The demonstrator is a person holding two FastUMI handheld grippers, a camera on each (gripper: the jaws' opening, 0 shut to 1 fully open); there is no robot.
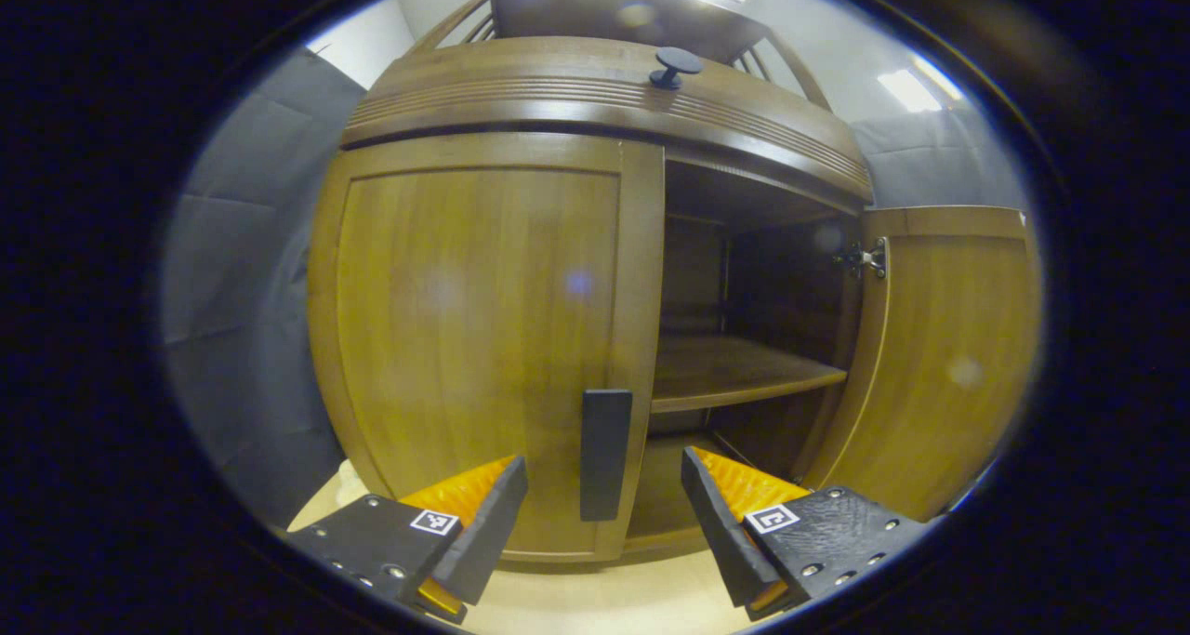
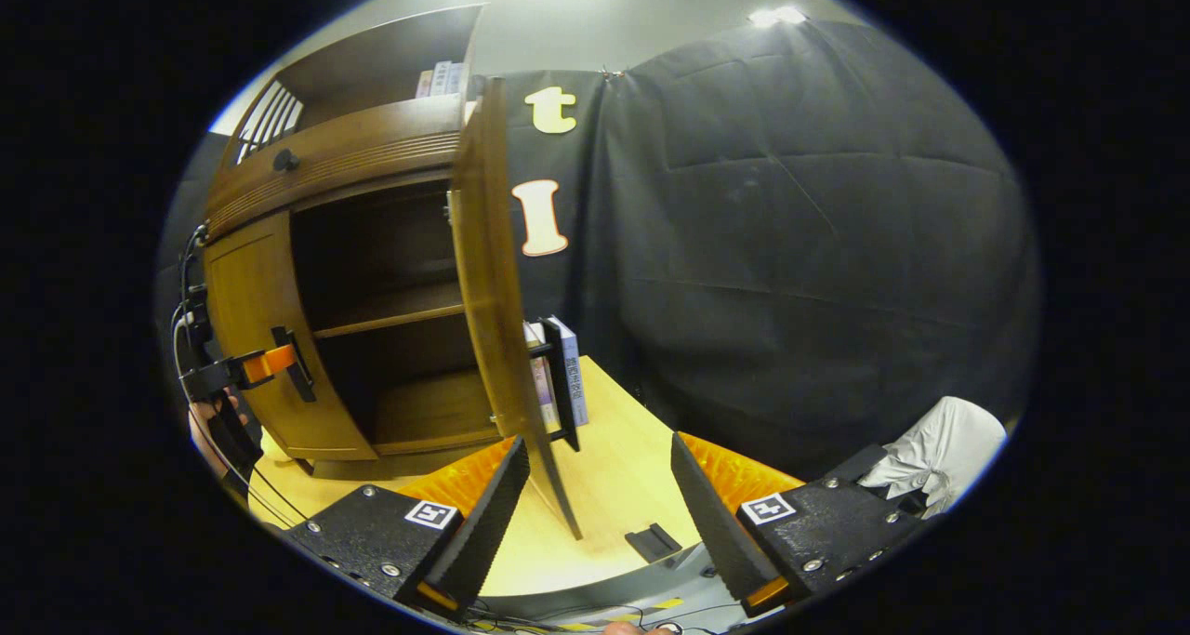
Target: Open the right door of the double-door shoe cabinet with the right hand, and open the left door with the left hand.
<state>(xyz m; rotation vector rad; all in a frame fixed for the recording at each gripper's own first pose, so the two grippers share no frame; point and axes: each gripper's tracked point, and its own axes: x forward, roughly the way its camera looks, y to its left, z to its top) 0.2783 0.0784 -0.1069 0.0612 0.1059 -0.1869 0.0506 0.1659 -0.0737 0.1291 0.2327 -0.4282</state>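
Black cloth is hung behind a pale wooden table [image 2: 614, 486], on which the double-door shoe cabinet [image 1: 595, 96] is stood. Its right door [image 1: 939, 356] is already swung wide on its hinge, so that a shelf [image 1: 734, 370] inside is exposed; in the right gripper view the same door is seen edge-on, just ahead of the right gripper [image 2: 600, 486], whose jaws are spread wide and are closed on nothing. A few books [image 2: 558, 375] are propped behind that door.

The left door [image 1: 474, 337] is shut. Its dark handle [image 1: 605, 454] is mounted on the inner stile, beside the open half, with its long axis upright. The left gripper [image 1: 604, 514] is held directly before it, jaws wide apart; the handle is framed between the two fingers, and no contact with either finger can be made out. In the right gripper view the left gripper is seen from the side, close against the handle, though whether it touches cannot be told.

The right half of the task is judged done, and the left door falls to the left gripper, which is far the nearer. Because the handle runs vertically and the fingers are set to either side of it, a short advance and a closing across its width is what the coming move appears to call for, followed by a pull outward along the door's arc.
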